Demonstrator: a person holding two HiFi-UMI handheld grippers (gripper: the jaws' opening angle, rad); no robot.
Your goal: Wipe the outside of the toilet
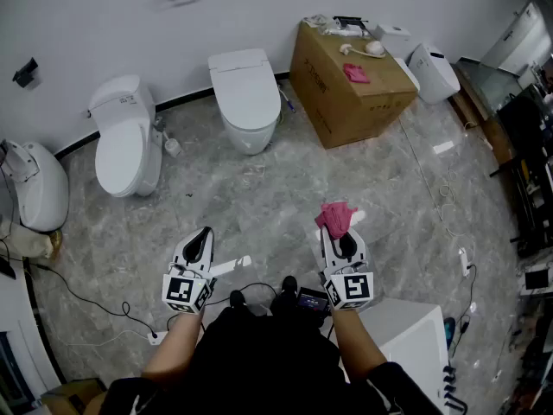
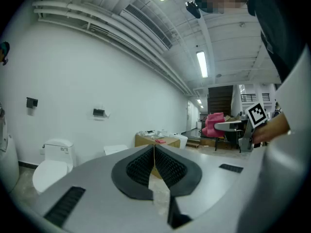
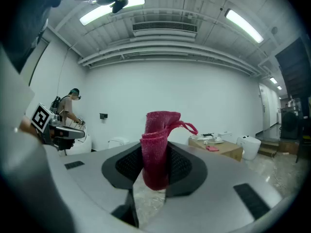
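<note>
Left claw (image 2: 154, 153): jaws pressed together, nothing between them; in the head view it is held low at the person's left, over the floor (image 1: 259, 193).
Right claw (image 3: 156, 165): jaws clamped on the cloth (image 3: 157, 147).
Cloth: pink, bunched, standing up past the claw tips, with a loop hanging at its right.
Middle toilet (image 1: 248, 93): white, lid down, against the wall, well apart from both claws.
Left toilet (image 1: 125, 137): white, lid down, beside the middle one, also far from the claws.
Box (image 1: 350, 102): cardboard, right of the middle toilet; a second pink rag (image 1: 355, 73) lies on top.
</note>
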